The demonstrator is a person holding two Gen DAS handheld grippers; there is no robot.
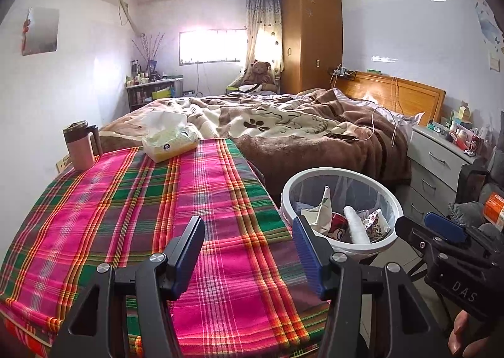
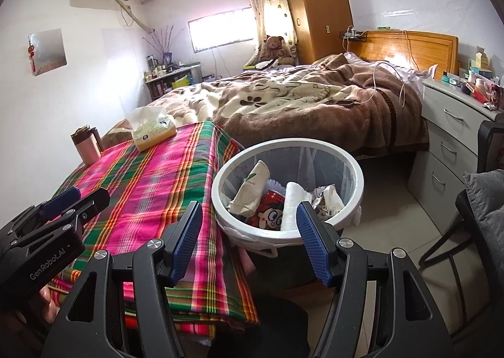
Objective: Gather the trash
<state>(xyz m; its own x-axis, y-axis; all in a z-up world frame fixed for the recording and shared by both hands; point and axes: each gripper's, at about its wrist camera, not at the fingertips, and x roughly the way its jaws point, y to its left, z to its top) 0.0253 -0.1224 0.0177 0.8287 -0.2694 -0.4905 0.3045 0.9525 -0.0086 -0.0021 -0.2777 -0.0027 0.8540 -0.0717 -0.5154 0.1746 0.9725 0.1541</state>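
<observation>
A white round trash bin [image 1: 340, 170] with a clear liner stands on the floor beside the table. It holds a beige paper bag [image 2: 250, 187], a red cartoon cup [image 2: 271, 213], a white roll [image 2: 291, 203] and a printed wrapper [image 2: 327, 200]. My left gripper [image 1: 249, 251] is open and empty above the plaid tablecloth [image 1: 126, 200], left of the bin. My right gripper [image 2: 250, 238] is open and empty, held just short of the bin's near rim [image 2: 217, 197]. Each gripper shows in the other's view: the right gripper [image 1: 425, 225] and the left gripper [image 2: 78, 197].
A yellow tissue box [image 1: 170, 143] and a pink lidded mug [image 1: 80, 147] sit at the table's far end. Behind them is a bed with a brown blanket [image 1: 299, 128]. Grey drawers [image 2: 450, 137] and a black chair [image 2: 472, 216] stand to the right of the bin.
</observation>
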